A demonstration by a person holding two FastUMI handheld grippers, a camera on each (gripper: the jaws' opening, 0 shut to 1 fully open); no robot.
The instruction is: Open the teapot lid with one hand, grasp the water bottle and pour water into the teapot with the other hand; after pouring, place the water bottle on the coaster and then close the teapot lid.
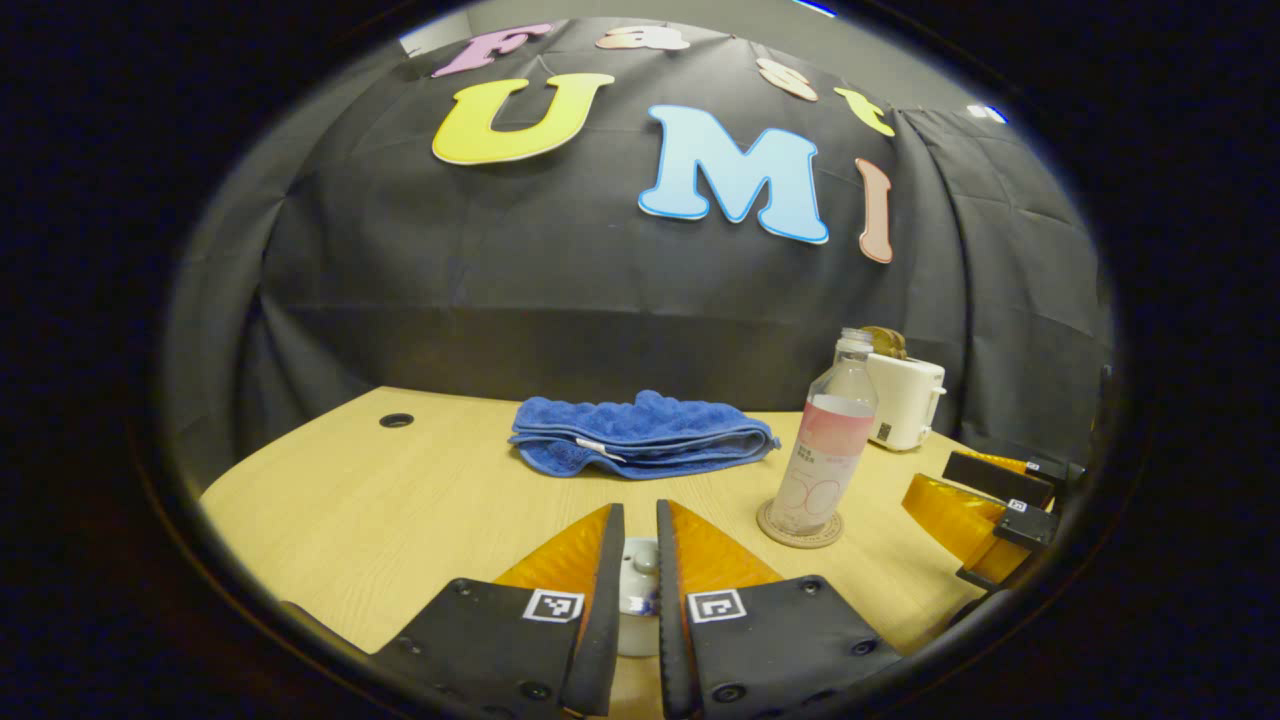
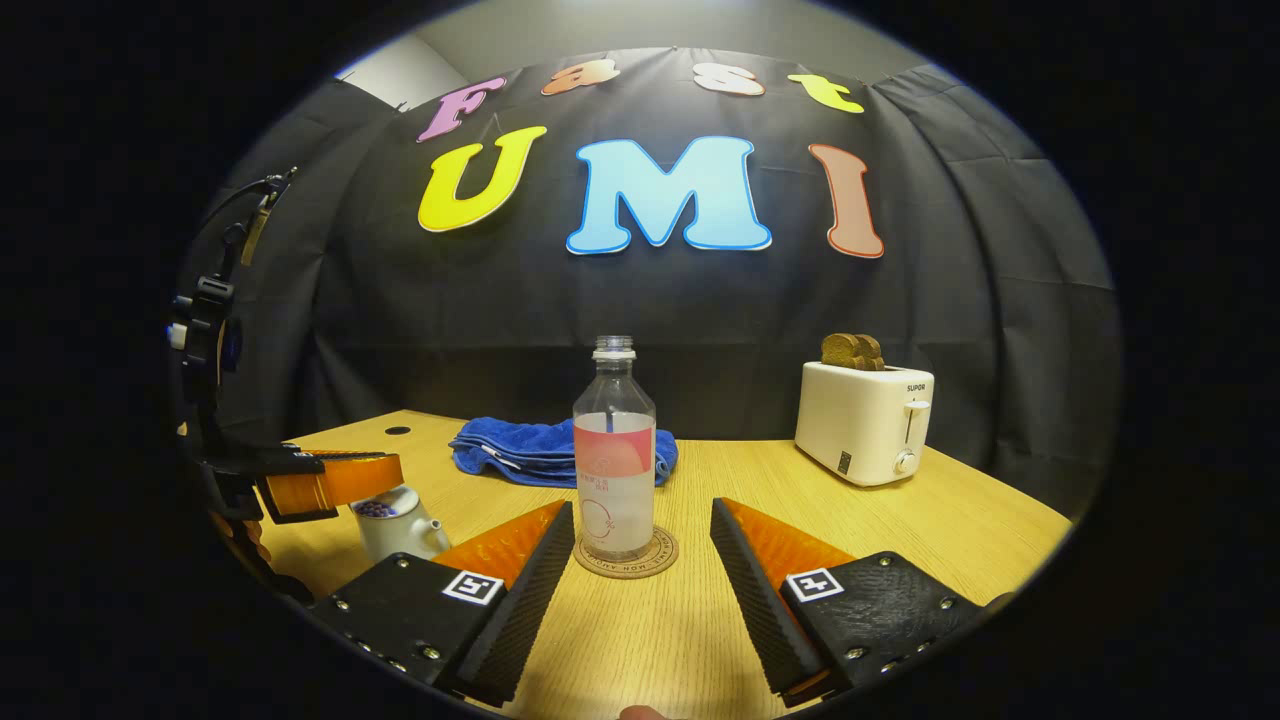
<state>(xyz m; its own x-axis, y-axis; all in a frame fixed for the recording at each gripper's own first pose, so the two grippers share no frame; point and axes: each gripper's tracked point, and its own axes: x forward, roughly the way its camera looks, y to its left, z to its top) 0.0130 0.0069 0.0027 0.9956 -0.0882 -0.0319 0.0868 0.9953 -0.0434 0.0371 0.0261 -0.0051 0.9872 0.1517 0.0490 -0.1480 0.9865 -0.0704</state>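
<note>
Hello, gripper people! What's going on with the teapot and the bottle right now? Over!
Left gripper closed around teapot lid knob. Right gripper open, facing water bottle on coaster. Nothing in the way.

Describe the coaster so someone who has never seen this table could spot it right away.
Start at the wooden table in front of the black cloth wall. Near its middle, nearer than the folded blue towel and left of the white toaster, stands a clear bottle with no cap. The coaster is the flat round brown disc under that bottle, the only thing lying flush on the wood.
</note>
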